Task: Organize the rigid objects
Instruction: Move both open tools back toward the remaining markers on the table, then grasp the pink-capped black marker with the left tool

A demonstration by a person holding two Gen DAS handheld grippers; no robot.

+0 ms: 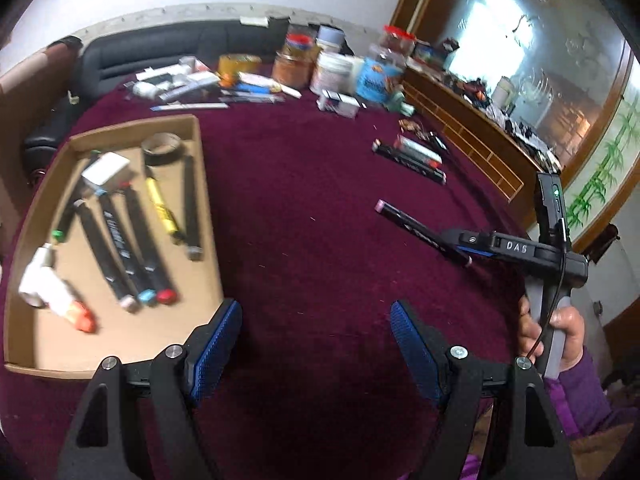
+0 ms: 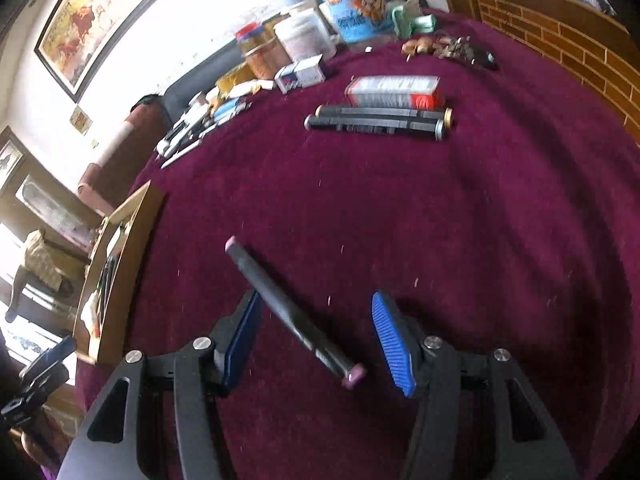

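A black marker with pink ends [image 2: 292,312] lies on the maroon cloth between the open fingers of my right gripper [image 2: 316,340]; nothing grips it. It also shows in the left wrist view [image 1: 416,232], partly under the right gripper's body [image 1: 516,248]. My left gripper [image 1: 316,344] is open and empty over the cloth, just right of a cardboard tray [image 1: 206,184] that holds several markers [image 1: 132,248], a tape roll [image 1: 162,148], a white box [image 1: 106,168] and a white tube [image 1: 52,292].
Two more black markers [image 2: 376,122] and a red-and-white box [image 2: 396,90] lie farther back on the cloth. Jars, tubs and small boxes [image 1: 340,72] crowd the far edge. A wooden shelf [image 1: 480,136] runs along the right. The tray's edge shows at the left of the right wrist view [image 2: 120,248].
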